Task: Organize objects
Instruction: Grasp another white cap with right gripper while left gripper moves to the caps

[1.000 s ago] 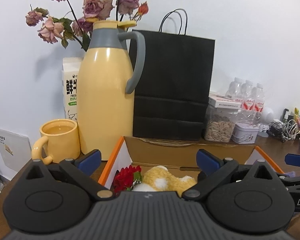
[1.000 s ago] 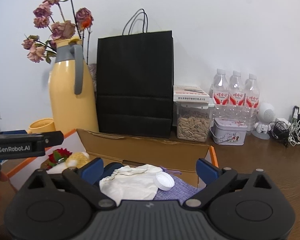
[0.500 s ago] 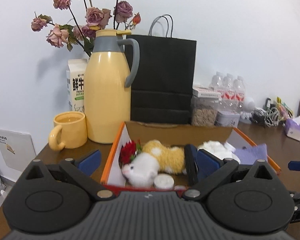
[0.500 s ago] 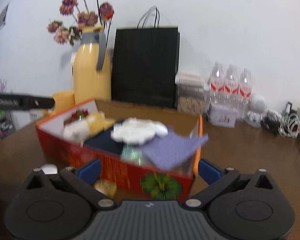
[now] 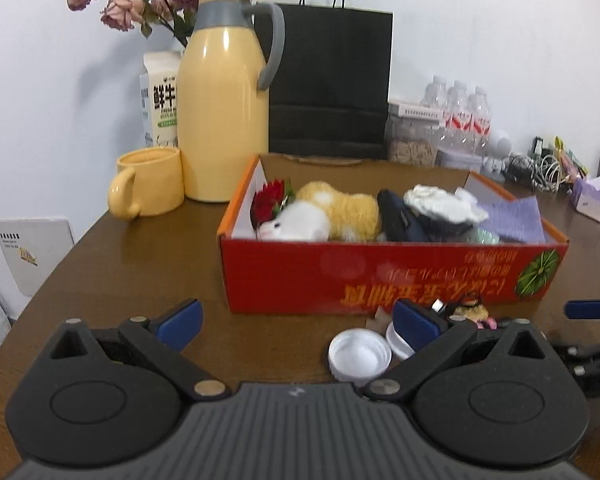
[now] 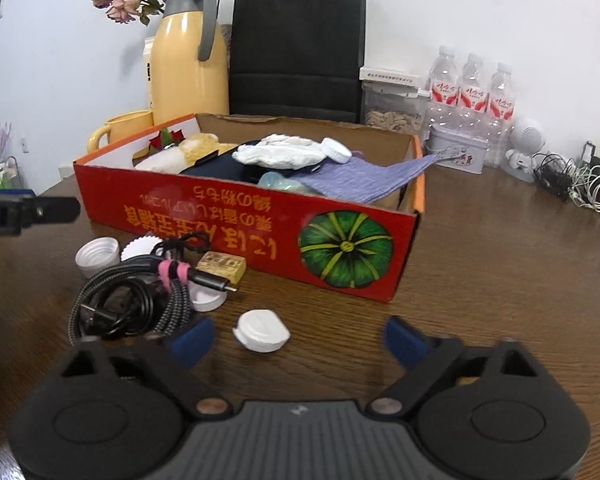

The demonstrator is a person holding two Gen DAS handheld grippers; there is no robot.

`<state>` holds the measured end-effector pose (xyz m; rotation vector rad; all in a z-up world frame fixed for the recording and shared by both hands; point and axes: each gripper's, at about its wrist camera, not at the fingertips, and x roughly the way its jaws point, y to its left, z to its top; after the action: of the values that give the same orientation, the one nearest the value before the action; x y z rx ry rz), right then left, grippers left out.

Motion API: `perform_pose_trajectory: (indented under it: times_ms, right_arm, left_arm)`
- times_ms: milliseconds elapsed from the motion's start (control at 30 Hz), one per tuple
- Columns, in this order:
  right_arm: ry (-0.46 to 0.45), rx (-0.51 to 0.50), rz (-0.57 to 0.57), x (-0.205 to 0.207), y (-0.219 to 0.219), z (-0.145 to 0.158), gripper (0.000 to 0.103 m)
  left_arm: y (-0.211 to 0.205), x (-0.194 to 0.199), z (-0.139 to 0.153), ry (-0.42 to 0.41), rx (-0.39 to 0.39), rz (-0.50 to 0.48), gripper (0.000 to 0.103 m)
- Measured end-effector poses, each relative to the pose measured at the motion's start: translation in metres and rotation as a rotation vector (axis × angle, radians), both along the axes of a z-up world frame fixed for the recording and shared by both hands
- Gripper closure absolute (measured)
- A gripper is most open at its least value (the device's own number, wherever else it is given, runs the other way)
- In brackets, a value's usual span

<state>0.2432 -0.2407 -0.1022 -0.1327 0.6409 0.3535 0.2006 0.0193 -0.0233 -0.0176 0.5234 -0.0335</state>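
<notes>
- While both grippers hover low over the brown worktop (image 6: 500, 260), the left gripper (image 5: 296, 320) has its blue-tipped fingers (image 5: 180, 318) spread wide, holding nothing and touching nothing.
- Right gripper (image 6: 296, 338): fingers (image 6: 192, 338) likewise wide apart, empty; a closed white cap (image 6: 262, 330) lies on the worktop between them, not gripped.
- Red cardboard box (image 6: 260, 232): one, open-topped, printed side with a green pumpkin picture facing the cameras.
- Box contents, counted: one white-and-yellow plush toy (image 5: 324, 216), one red artificial flower (image 5: 268, 196), one dark folded item (image 5: 400, 222), one white crumpled cloth (image 6: 280, 152) with one white cap (image 6: 336, 151) resting against it, one purple cloth (image 6: 364, 178) draped over the right end.
- Loose things just in front of the box: one coiled braided cable (image 6: 128, 300) bound by a pink strap, one small tan block (image 6: 222, 266), and white caps – one open-side-up (image 6: 97, 254), one ridged (image 6: 140, 246), one partly under the cable (image 6: 208, 300), plus the closed one; four in all in the right wrist view.
- Behind the box: one yellow jug (image 5: 224, 100), one yellow mug (image 5: 148, 186), one milk carton (image 5: 160, 100), one black paper bag (image 5: 328, 84), three water bottles (image 6: 474, 92), one seed container (image 6: 394, 110), one tin (image 6: 456, 148).
- Open room: bare worktop right of the box and left of it; worktop edge visible at far left in the left wrist view.
</notes>
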Motion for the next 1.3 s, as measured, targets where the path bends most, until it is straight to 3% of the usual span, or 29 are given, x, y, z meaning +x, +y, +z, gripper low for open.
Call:
perform_pose_trajectory:
  times_ms: [67,167,233,467,700,1300]
  right_arm:
    - [0.017,0.003,0.012,0.002,0.003,-0.003,0.047]
    - [0.015,0.034,0.032,0.001,0.003,-0.002,0.068]
    - [0.01,0.041,0.039,0.0,0.004,-0.003,0.075]
    - [-0.003,0.047,0.04,-0.002,0.003,-0.002,0.075]
    - [-0.115,0.038,0.004,-0.015,0.001,0.007,0.075]
    - [-0.127,0.044,0.011,-0.015,0.003,0.008,0.075]
  left_arm:
    - [0.0,0.0,-0.002,0.008,0.004,0.0,0.0]
    - [0.001,0.003,-0.007,0.028,-0.002,-0.008,0.0]
    - [0.001,0.004,-0.01,0.044,-0.003,-0.009,0.0]
    - [-0.001,0.006,-0.014,0.055,0.004,-0.009,0.0]
    - [-0.003,0.007,-0.018,0.075,0.013,-0.009,0.0]
    - [-0.013,0.016,-0.035,0.162,0.062,-0.038,0.0]
